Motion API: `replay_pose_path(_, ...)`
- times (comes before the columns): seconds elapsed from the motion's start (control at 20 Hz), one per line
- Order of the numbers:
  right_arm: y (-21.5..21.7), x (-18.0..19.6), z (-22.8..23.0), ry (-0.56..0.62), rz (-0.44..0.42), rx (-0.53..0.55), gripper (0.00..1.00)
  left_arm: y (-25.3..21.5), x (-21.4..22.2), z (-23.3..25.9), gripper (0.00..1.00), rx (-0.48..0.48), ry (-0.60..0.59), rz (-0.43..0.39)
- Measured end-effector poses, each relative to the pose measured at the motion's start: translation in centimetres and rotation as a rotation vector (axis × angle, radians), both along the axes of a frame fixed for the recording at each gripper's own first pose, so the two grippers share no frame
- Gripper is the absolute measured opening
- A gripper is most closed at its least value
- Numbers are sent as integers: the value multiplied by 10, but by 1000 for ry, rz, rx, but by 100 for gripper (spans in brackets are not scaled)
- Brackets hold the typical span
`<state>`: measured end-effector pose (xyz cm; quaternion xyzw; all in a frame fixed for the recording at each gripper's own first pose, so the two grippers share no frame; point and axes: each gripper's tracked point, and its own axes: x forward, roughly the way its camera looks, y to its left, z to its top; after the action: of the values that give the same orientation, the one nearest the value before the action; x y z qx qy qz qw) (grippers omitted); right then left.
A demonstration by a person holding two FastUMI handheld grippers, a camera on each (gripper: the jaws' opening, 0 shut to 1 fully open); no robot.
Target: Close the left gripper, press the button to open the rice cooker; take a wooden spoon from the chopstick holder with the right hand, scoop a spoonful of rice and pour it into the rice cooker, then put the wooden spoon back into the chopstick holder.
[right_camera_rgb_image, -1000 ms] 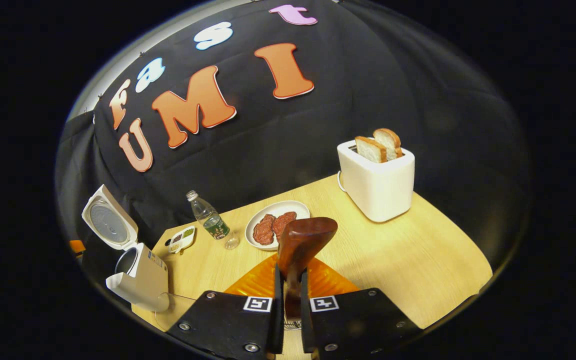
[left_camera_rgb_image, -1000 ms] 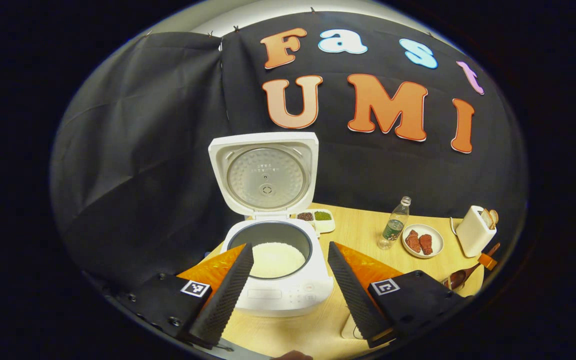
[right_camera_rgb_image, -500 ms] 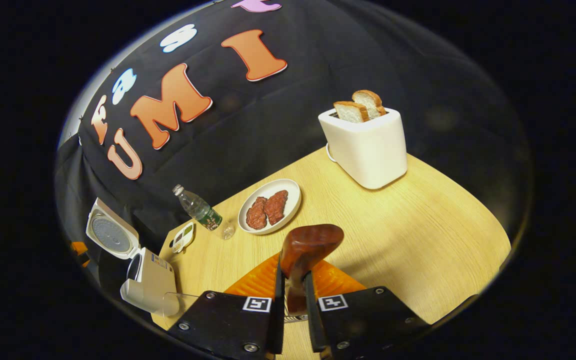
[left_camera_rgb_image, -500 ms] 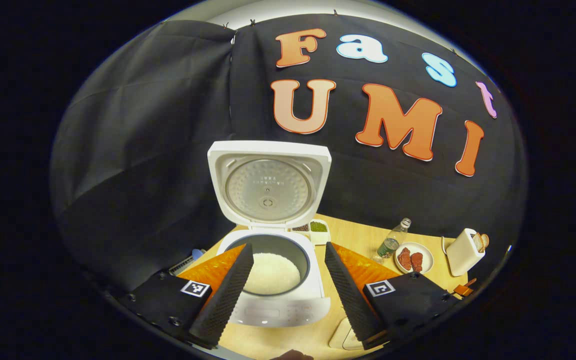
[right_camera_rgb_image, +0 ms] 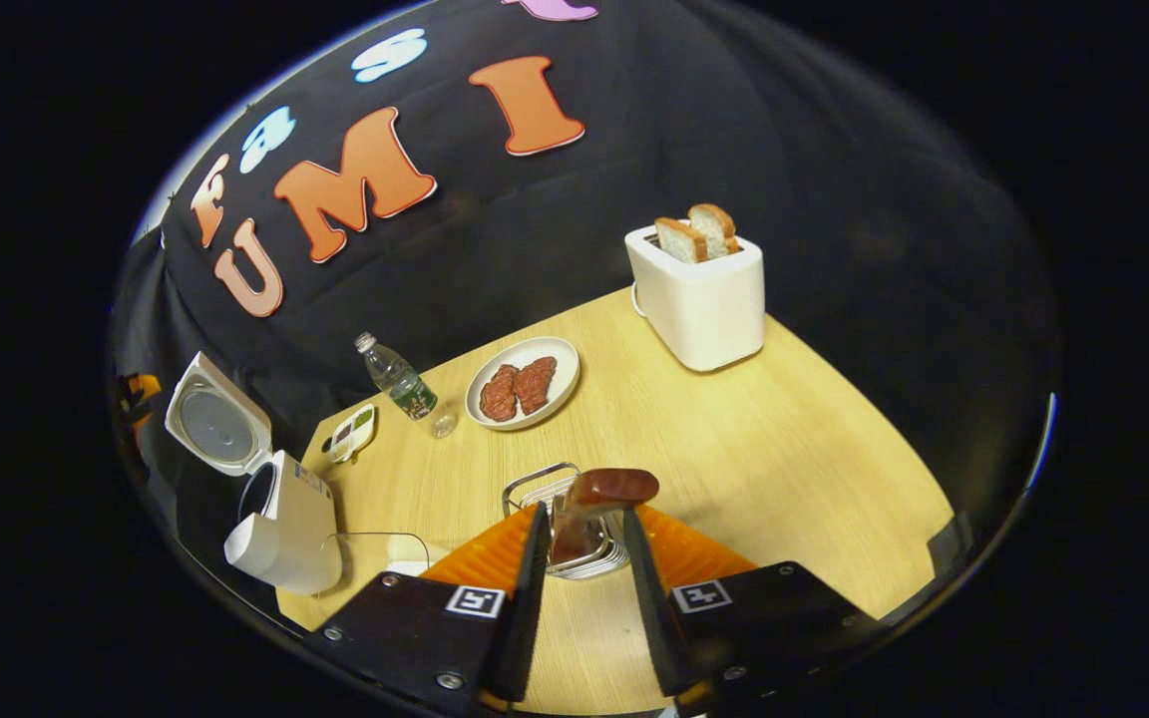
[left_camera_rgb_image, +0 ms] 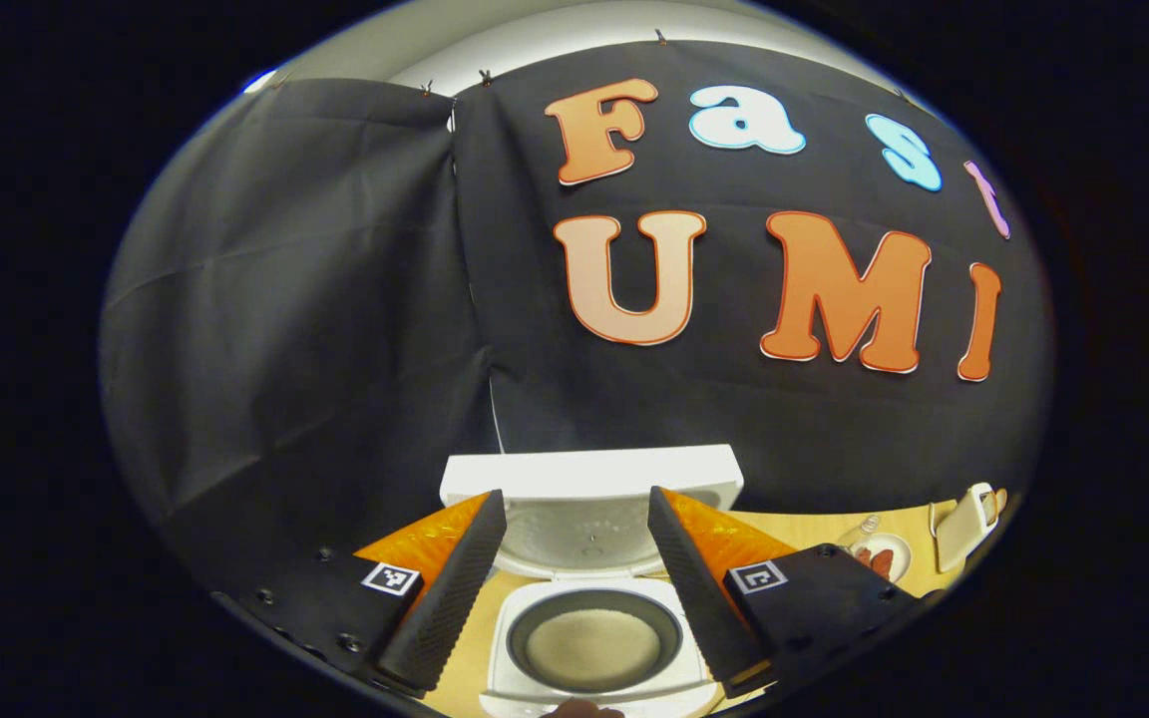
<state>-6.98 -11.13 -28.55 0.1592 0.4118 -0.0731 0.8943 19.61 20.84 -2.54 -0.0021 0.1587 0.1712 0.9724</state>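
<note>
Both sets of jaws stand released: right gripper [right_camera_rgb_image: 579,568] has let the wooden spoon [right_camera_rgb_image: 589,509] stand in the chopstick holder [right_camera_rgb_image: 560,529] on the counter [right_camera_rgb_image: 784,449]; left gripper [left_camera_rgb_image: 574,588] hovers over the open rice cooker [left_camera_rgb_image: 589,638]. Task looks essentially finished.

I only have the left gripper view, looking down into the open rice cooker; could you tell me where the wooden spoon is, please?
Observer: The wooden spoon stands in the wire chopstick holder, bowl end up.
Operator: Thank you. Is the right gripper holding it?
Observer: No. The right gripper is open, one finger on either side of the handle.
Operator: Where is the rice cooker from there?
Observer: In the right gripper view, the rice cooker sits off to the holder's left.
</note>
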Motion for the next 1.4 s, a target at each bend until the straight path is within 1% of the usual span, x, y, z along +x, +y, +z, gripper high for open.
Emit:
replay_pose_path(0.05,-3,-2,16,-22,-22,-8,61,4,14,7,97,26,-11,-6)
replay_pose_path(0.1,-6,-3,32,-53,-45,-18,67,9,26,12,97,54,-19,-8)
replay_pose_path(0.15,-10,-3,47,-84,-67,-35,77,13,40,15,96,68,-23,-17)
replay_pose_path(0.2,-15,-2,62,-112,-84,-65,81,13,53,11,96,39,-4,-28)
replay_pose_path(0.25,-26,1,70,-140,-98,-105,85,12,68,5,96,-30,12,-43)
replay_pose_path(0.3,-33,2,85,-171,-110,-145,87,16,78,0,96,-91,40,-29)
replay_pose_path(0.4,-41,2,117,-235,-137,-194,87,30,90,-17,98,-139,122,-12)
replay_pose_path(0.5,-42,3,143,-299,-162,-220,87,28,98,-42,98,-149,215,-28)
replay_pose_path(0.6,-47,4,160,-349,-174,-252,87,17,95,-65,98,-194,301,-42)
replay_pose_path(0.65,-49,4,164,-362,-179,-263,87,22,97,-64,98,-171,288,-40)
replay_pose_path(0.7,-50,5,169,-372,-178,-263,87,19,95,-65,99,-165,312,-43)
replay_pose_path(0.8,-49,9,179,-402,-177,-249,87,11,91,-74,98,-160,371,-72)
replay_pose_path(0.85,-48,13,183,-419,-174,-238,87,5,84,-81,100,-191,414,-80)
replay_pose_path(0.9,-48,16,184,-433,-171,-229,87,-6,75,-88,99,-234,465,-91)
replay_pose_path(1.0,-47,22,187,-451,-155,-216,87,-28,36,-107,98,-312,595,-93)
replay_pose_path(1.1,-46,28,189,-468,-129,-212,87,-41,9,-130,100,-357,671,-107)
replay_pose_path(1.15,-47,32,188,-474,-117,-211,87,-42,0,-136,100,-355,673,-110)
replay_pose_path(1.25,-46,39,187,-480,-98,-198,87,-44,-24,-152,100,-362,726,-115)
replay_pose_path(1.4,-34,54,182,-485,-55,-173,87,-57,-61,-184,100,-359,820,-108)
